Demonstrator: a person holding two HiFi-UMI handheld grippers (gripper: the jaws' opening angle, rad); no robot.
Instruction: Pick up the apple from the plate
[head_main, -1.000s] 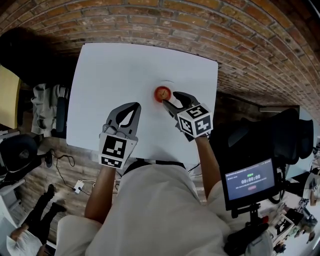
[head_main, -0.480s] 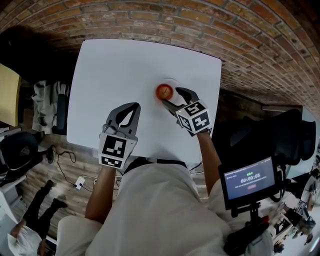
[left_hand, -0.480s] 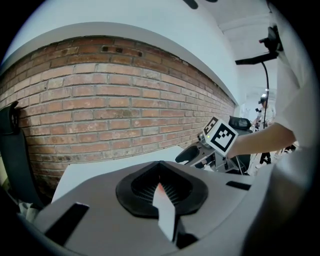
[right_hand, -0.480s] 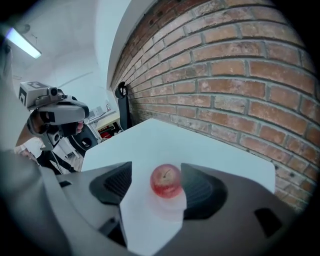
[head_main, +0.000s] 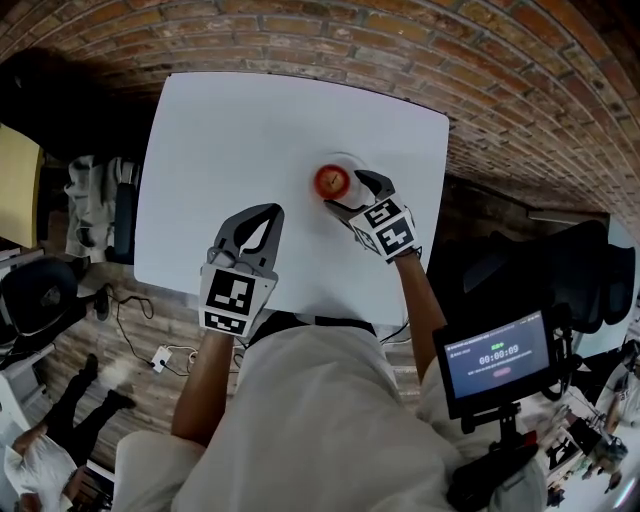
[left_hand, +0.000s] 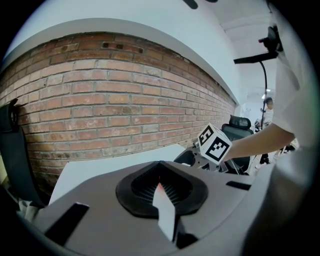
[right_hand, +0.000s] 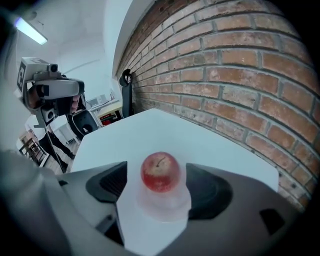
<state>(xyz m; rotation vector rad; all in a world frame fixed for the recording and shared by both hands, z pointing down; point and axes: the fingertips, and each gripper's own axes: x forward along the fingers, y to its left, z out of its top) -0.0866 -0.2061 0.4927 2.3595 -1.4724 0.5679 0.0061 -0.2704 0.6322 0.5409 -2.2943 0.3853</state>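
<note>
Apple (right_hand: 160, 172), round, glossy red, on pale plate (right_hand: 161, 209) between just-widened, spread jaws of right hand-held gripper (head_main: 348, 192); left hand-held gripper (head_main: 271, 211) closed

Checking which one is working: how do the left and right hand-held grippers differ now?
The left hand-held gripper is shut and empty; the right hand-held gripper has just been opening, jaws wide, the apple between them untouched. The left hangs near the front edge of the table; the right is at the plate. Both carry marker cubes.
</note>
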